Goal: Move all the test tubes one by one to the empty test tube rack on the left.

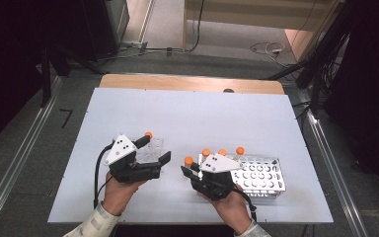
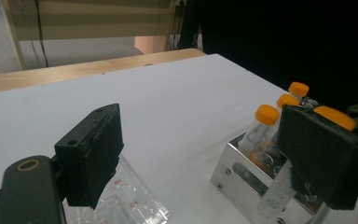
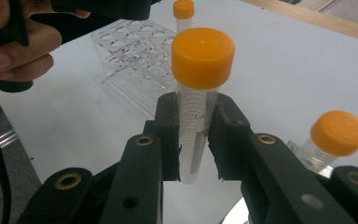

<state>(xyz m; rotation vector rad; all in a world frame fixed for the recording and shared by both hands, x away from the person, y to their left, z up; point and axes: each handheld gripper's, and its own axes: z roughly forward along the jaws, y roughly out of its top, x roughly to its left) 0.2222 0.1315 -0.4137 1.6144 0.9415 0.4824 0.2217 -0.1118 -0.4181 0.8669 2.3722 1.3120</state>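
Tube [image 3: 196,116], orange-capped, upright between the right gripper [image 3: 193,135] jaws, clamped just below the cap, above the desk [image 1: 187,113] between metal rack [image 1: 271,185] and clear rack [image 1: 154,148]. Likely light, stiff, slick plastic; the grip below the cap suits it. Left gripper [image 1: 153,150] level, jaws wide, empty, beside the clear rack.

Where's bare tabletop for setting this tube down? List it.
Free: the far half of the white table, beyond both racks. Crowded: the near strip, where the clear rack, left claw, right claw clamping the tube, and metal rack sit.
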